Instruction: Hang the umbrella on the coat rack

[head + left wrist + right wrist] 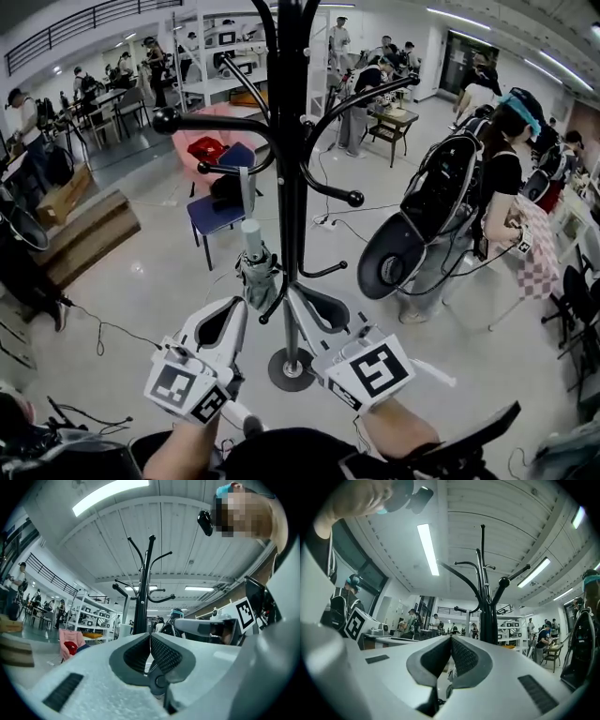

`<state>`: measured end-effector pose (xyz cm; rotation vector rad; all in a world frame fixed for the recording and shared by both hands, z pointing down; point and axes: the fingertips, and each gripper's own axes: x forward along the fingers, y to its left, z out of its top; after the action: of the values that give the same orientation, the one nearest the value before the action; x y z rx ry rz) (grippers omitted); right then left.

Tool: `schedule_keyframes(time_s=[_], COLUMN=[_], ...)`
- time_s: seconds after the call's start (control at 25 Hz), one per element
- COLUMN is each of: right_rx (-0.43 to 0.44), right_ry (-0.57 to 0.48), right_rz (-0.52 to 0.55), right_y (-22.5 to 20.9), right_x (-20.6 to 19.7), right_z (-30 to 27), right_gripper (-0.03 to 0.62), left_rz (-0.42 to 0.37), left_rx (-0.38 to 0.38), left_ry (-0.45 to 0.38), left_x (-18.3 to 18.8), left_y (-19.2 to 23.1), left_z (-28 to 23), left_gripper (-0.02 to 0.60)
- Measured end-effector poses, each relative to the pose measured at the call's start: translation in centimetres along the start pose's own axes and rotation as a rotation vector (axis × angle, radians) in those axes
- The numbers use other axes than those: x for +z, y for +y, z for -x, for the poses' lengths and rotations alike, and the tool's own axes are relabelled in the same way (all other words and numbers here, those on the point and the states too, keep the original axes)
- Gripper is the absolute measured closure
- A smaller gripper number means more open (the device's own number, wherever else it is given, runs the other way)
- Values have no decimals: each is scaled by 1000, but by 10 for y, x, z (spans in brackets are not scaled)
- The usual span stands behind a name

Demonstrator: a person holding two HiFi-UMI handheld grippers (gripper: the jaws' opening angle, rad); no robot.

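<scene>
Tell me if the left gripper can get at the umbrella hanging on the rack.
Probably yes. The umbrella hangs from a hook of the coat rack, just ahead of the left gripper, with nothing between them; its shut jaws would need opening first.

Left gripper (238,307) and right gripper (294,294) are held low, side by side, tips angled in toward each other and close together. Both sets of jaws are closed, pads meeting at the tips, nothing clamped.

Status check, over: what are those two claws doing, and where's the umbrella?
Left gripper shut, empty; right gripper shut, empty. Umbrella hangs on the coat rack, clear of both grippers. Nothing in the way.
</scene>
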<state>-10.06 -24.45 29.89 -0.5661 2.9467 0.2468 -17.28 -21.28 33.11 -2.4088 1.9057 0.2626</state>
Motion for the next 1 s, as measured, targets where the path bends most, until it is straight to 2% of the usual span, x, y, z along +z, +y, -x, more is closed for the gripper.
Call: schedule_keyframes(time_s=[0.64,1.0], right_rx=[-36,-57], right_ry=[22,53], right_rz=[9,-3], right_y=[6,-1], right_x=[-3,-15], right_z=[7,2], right_gripper=[586,586], left_rz=[-32,-8], left_rx=[-9,-23], left_ry=[-4,16], left_x=[10,-2], left_y=[-7,-2], left_z=[12,5], left_gripper=[571,571])
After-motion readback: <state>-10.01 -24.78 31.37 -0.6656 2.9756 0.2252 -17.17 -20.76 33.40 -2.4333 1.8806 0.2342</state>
